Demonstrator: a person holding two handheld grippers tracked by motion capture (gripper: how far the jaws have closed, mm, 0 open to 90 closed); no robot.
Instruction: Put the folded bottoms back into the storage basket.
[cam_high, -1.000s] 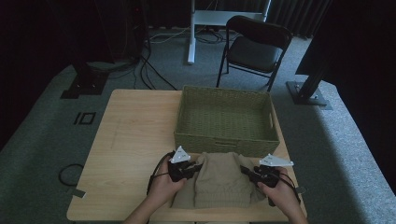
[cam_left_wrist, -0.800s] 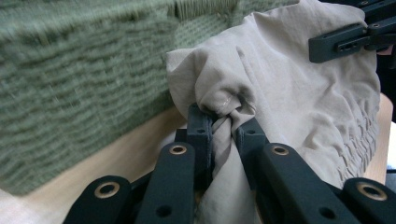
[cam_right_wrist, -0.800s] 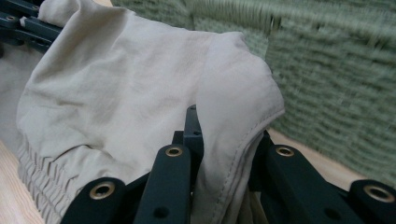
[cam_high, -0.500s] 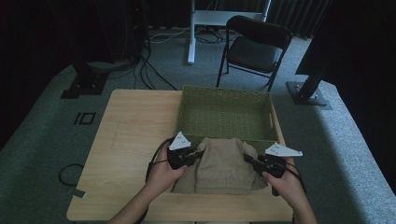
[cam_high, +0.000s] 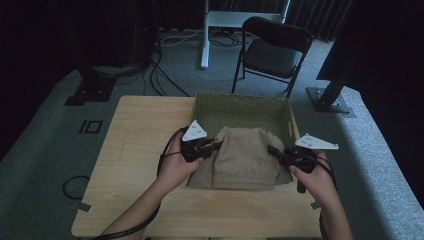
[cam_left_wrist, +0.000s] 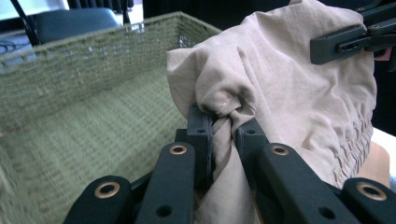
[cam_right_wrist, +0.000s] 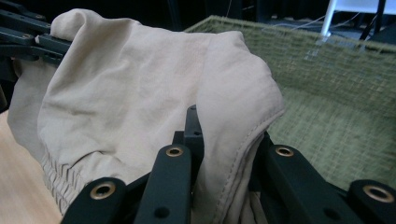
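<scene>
Since a second ago you have raised both hands: the folded beige garment (cam_high: 245, 157), which then lay flat on the wooden table (cam_high: 135, 145) in front of the green woven basket (cam_high: 240, 107), now hangs between your grippers, and its far part overlaps the basket's near rim. Its lower edge is down near the tabletop; from above you cannot tell whether it rests there.

Your left gripper (cam_high: 212, 146) pinches the garment's left side. In the left gripper view its jaws are closed tight on a bunched fold of cloth (cam_left_wrist: 224, 135), with the basket's inner wall just beyond. Your right gripper (cam_high: 274, 151) grips the right side the same way; in the right gripper view the jaws clamp a seamed edge of the fabric (cam_right_wrist: 229, 154), and the other gripper shows at the upper left, biting the far corner.

The cloth covers the pads of both grippers, so how deep each bite goes is hidden. A gathered elastic band shows on the garment's lower part, but the fold keeps you from telling what kind of clothing it is. The room beyond the folding chair (cam_high: 272, 52) is too dark to read.
</scene>
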